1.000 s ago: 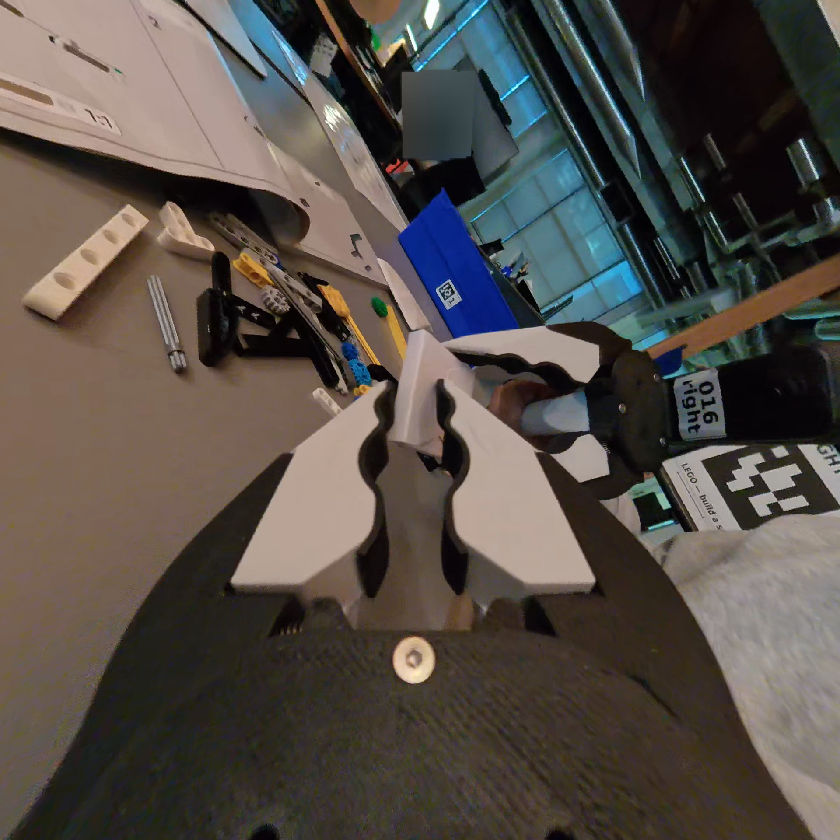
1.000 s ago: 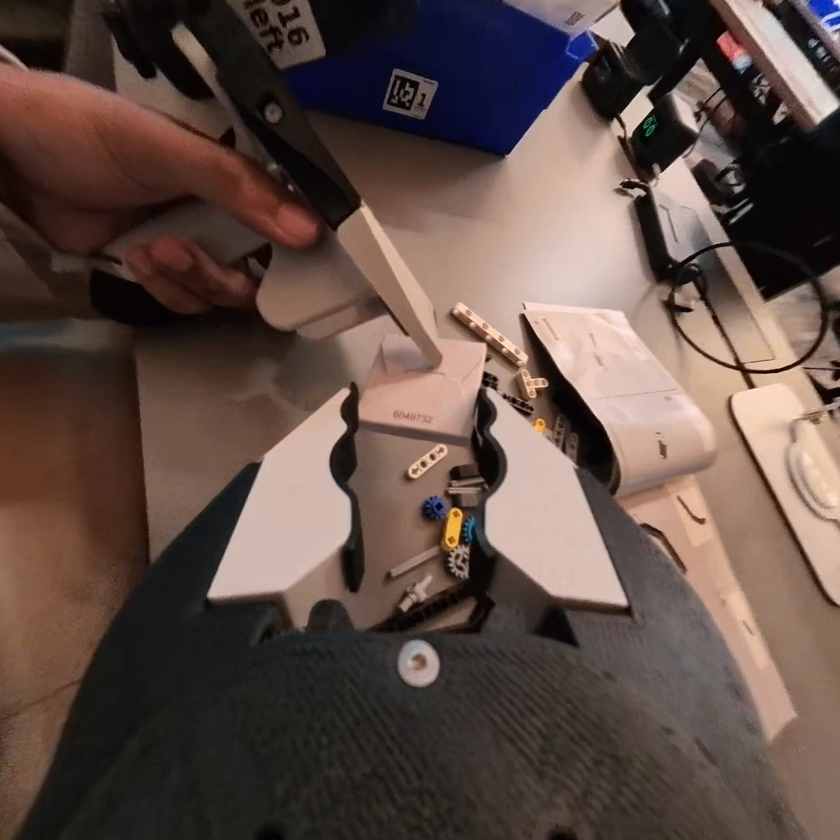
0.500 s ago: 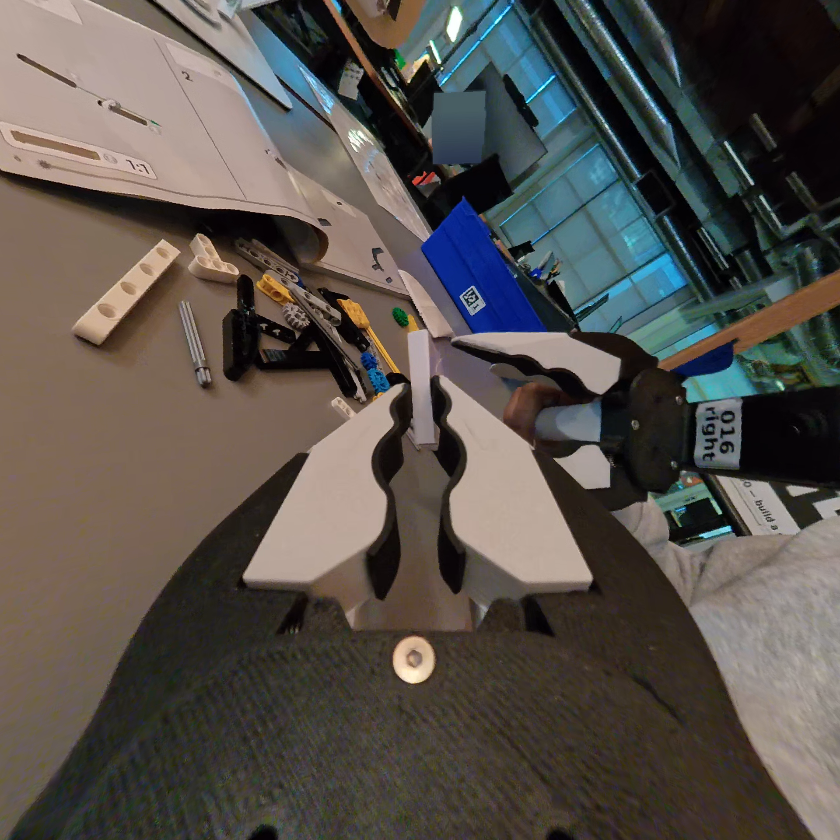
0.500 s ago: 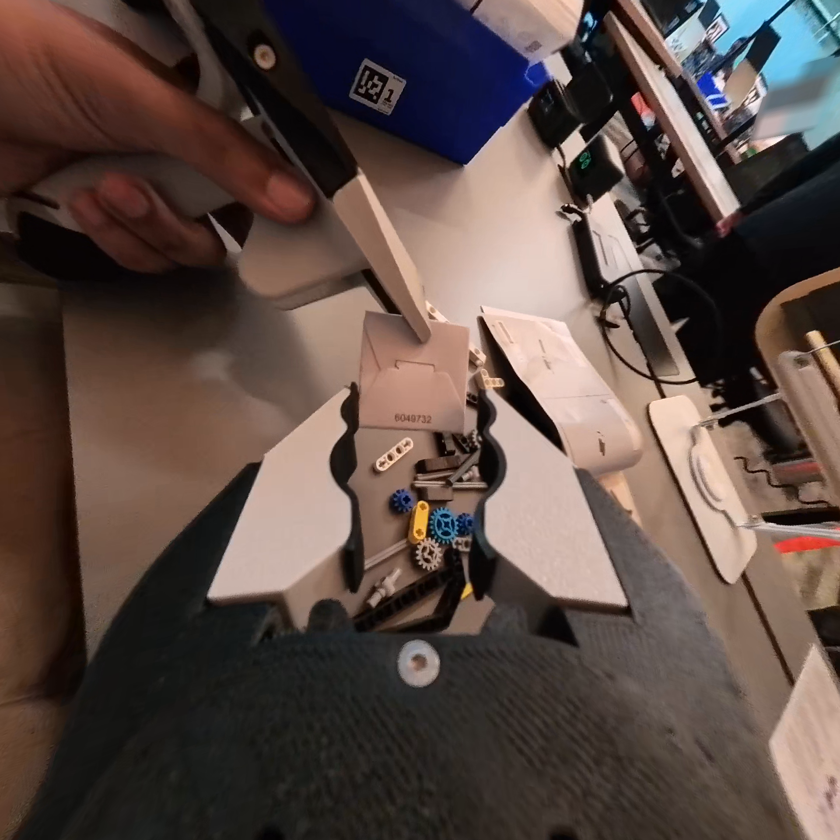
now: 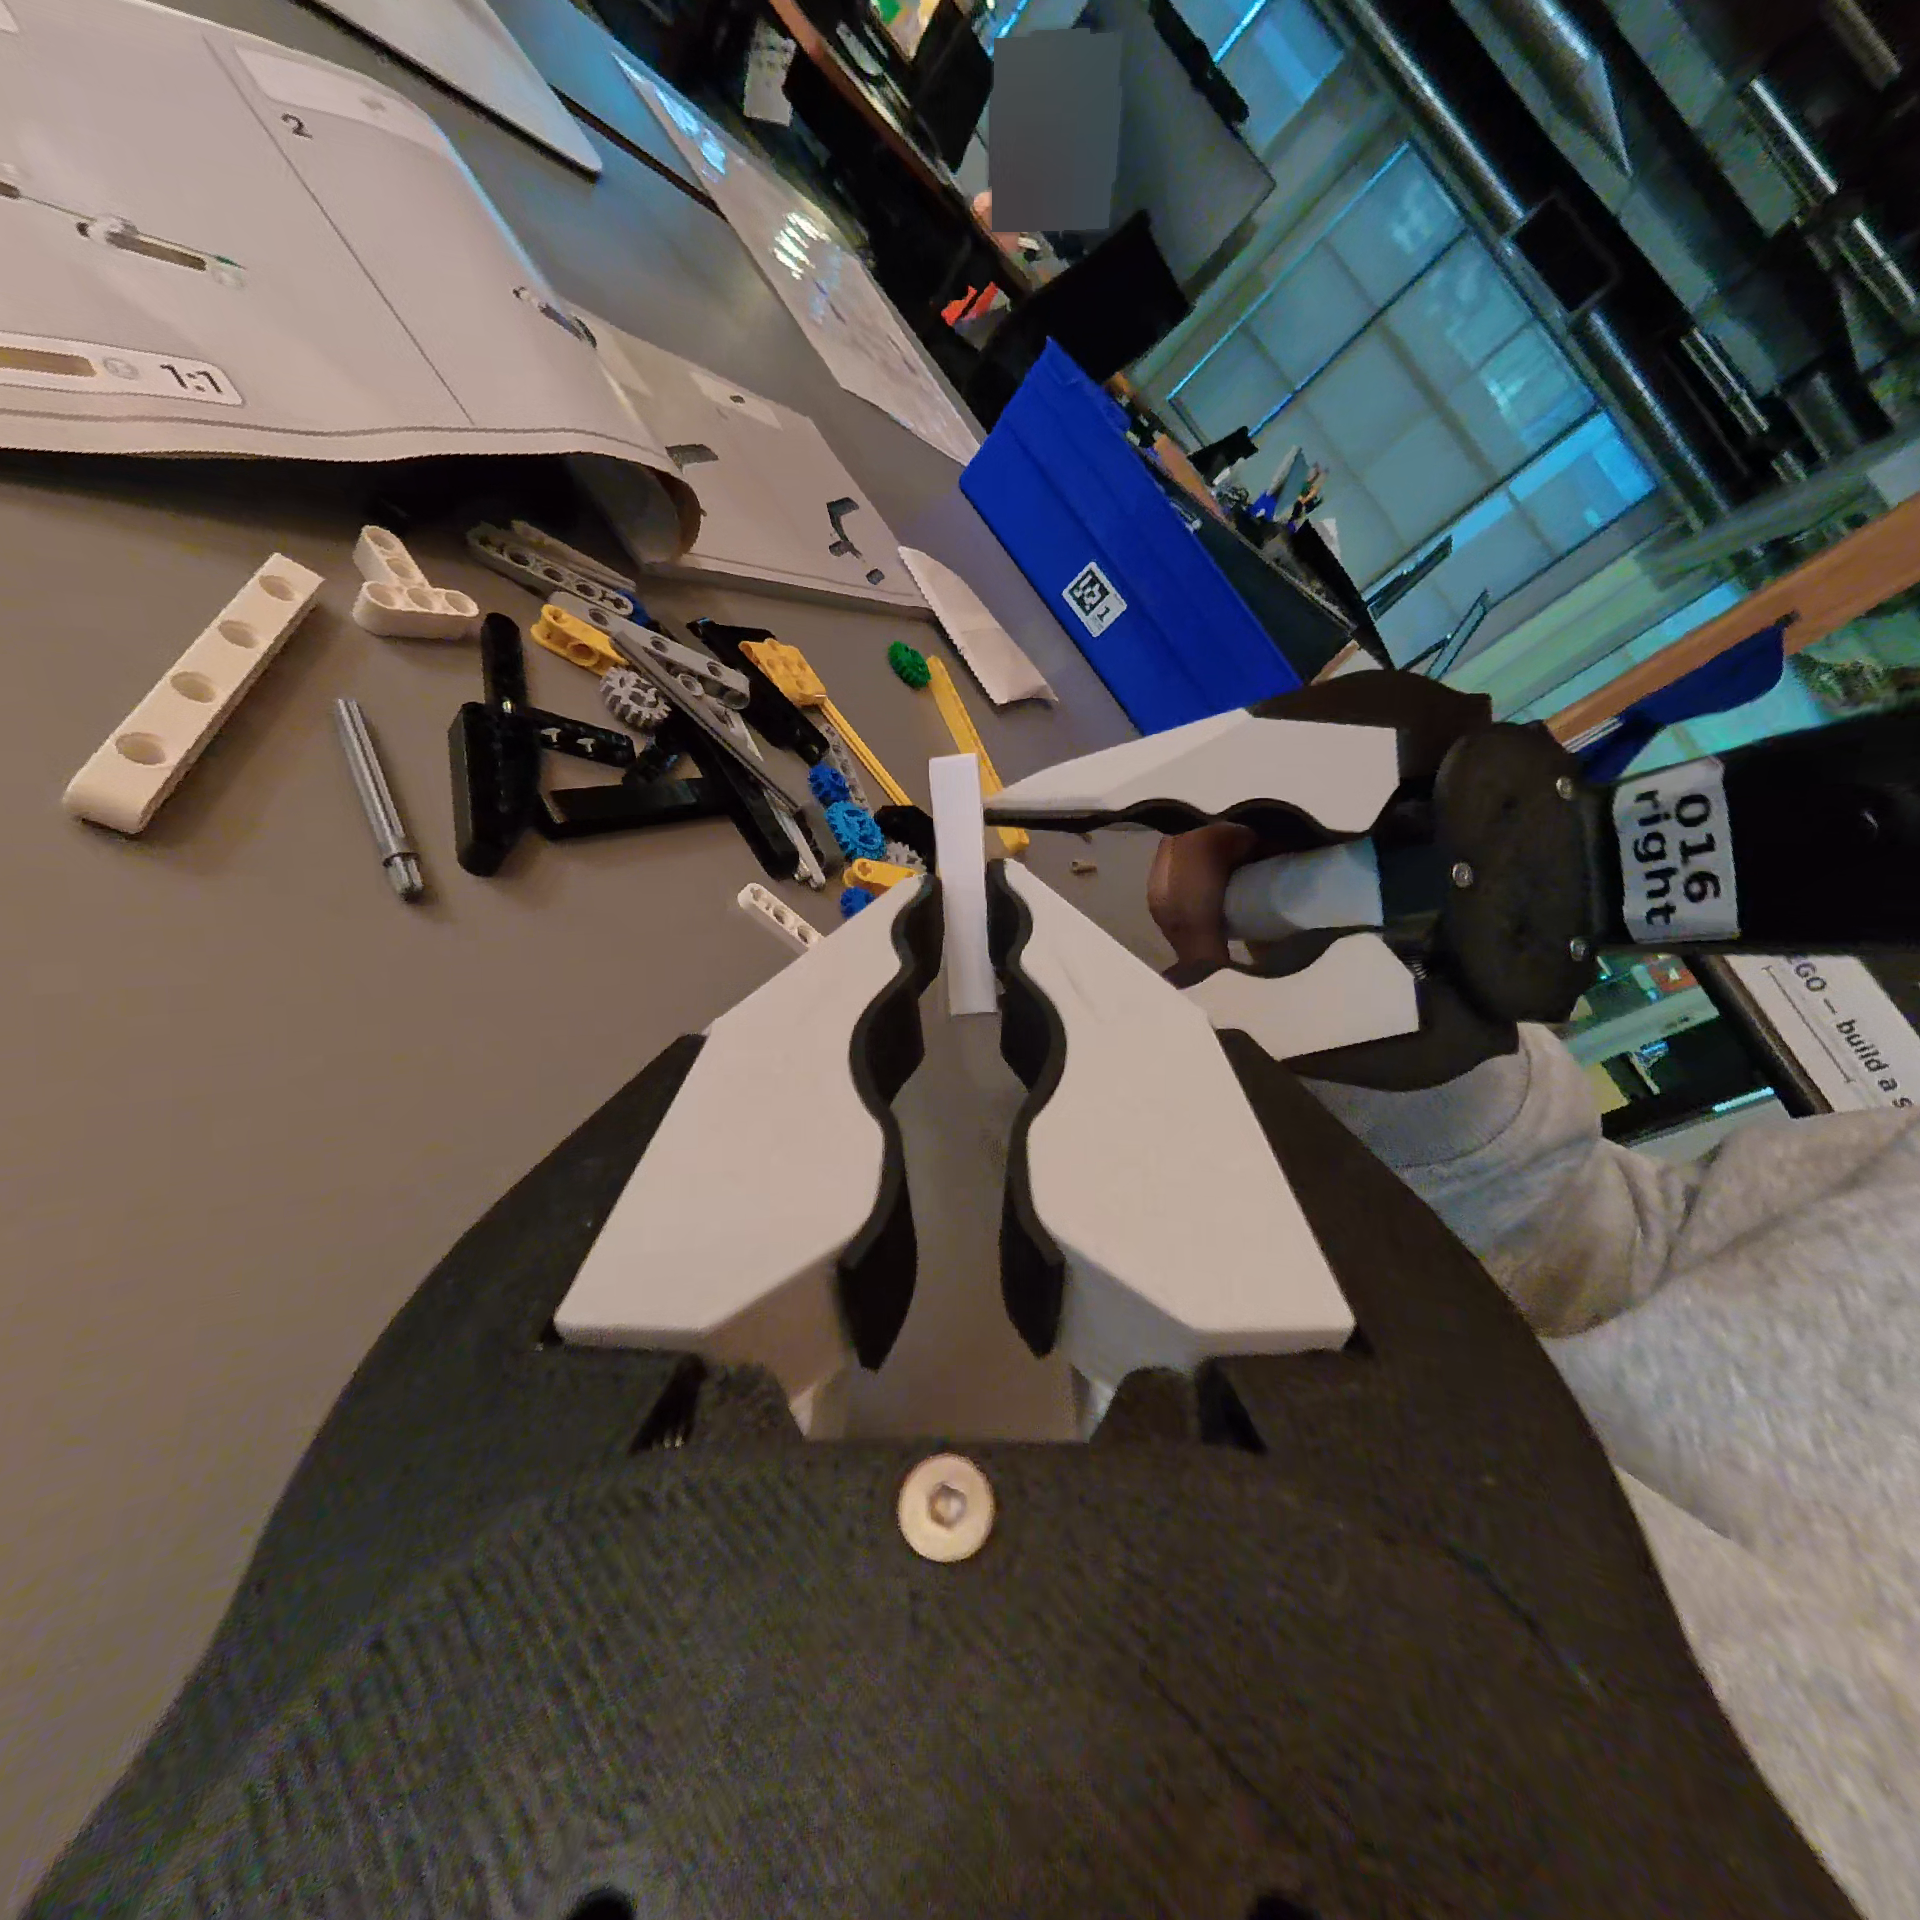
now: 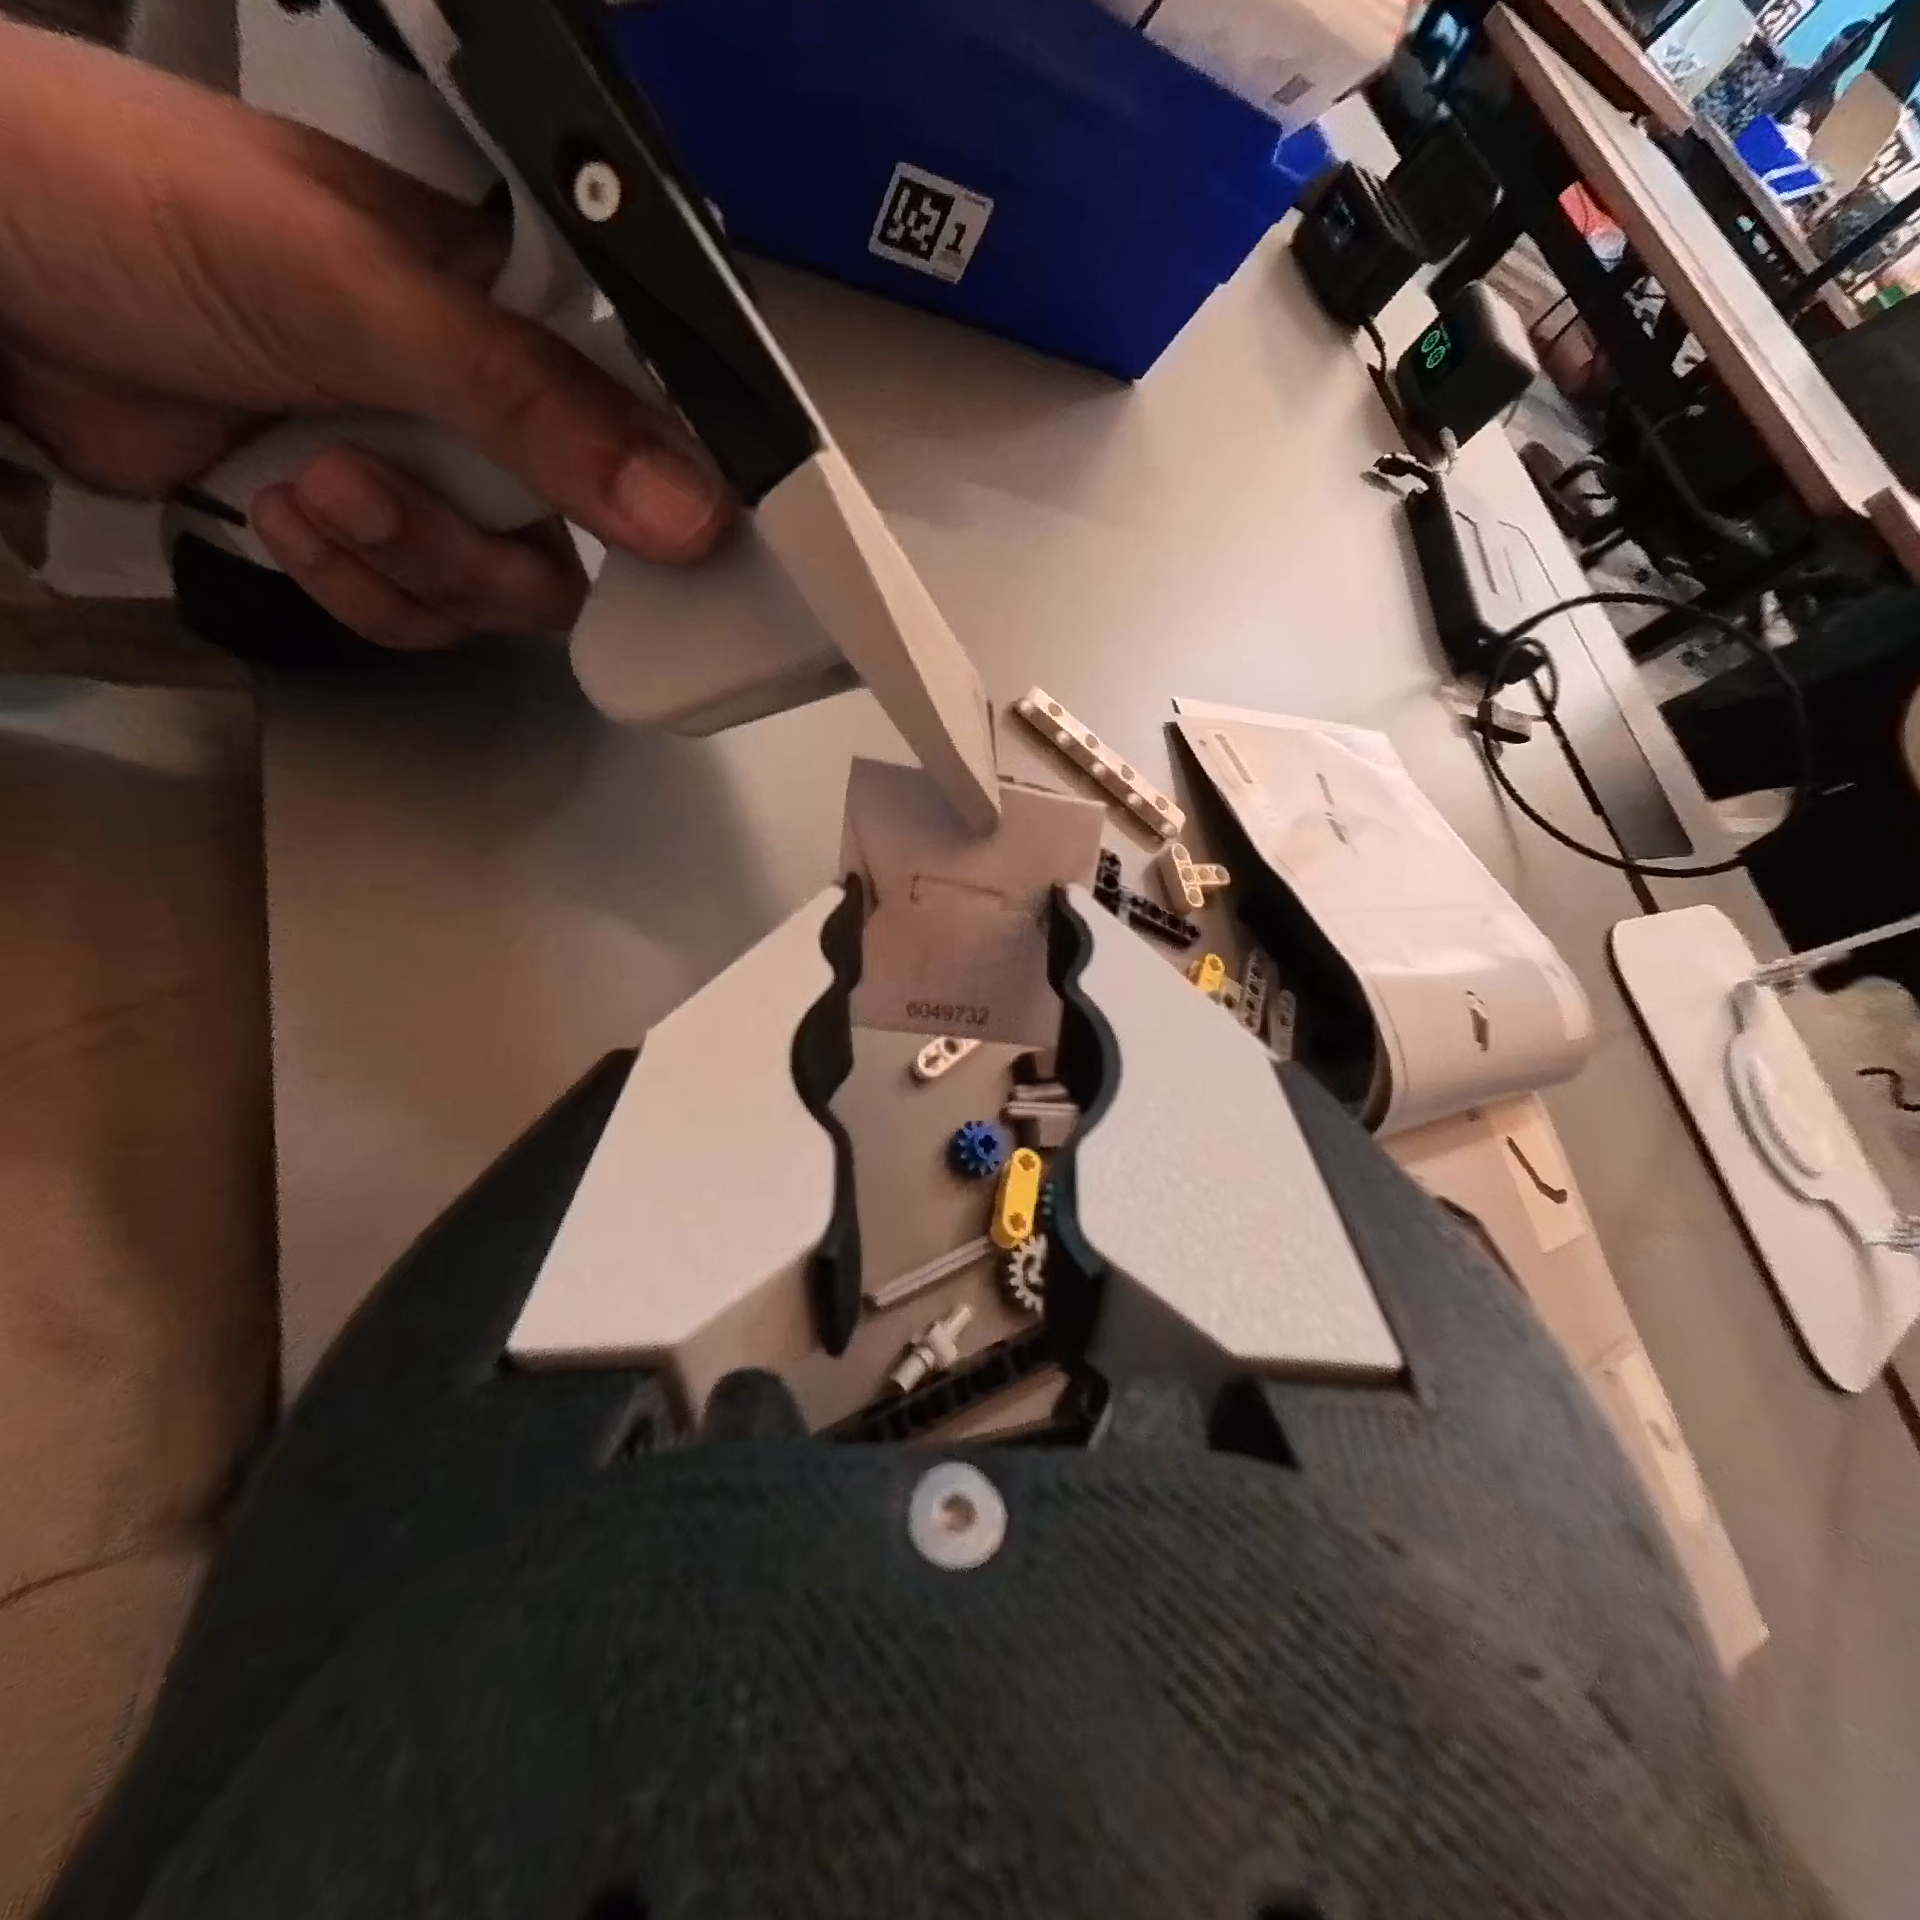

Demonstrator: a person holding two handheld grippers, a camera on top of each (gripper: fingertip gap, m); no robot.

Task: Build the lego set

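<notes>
A small grey cardboard box (image 6: pixel 961 914) is gripped by both grippers above the table
It is pinched edge-on by the nearly closed left gripper (image 5: pixel 961 894) and spanned flat between the wider-set right gripper (image 6: pixel 956 914) jaws; loose lego pieces (image 5: pixel 665 717) are scattered just beyond

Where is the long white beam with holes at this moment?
In the left wrist view, the long white beam lies flat on the grey table at far left, beside a white angled piece and a grey axle.
</notes>
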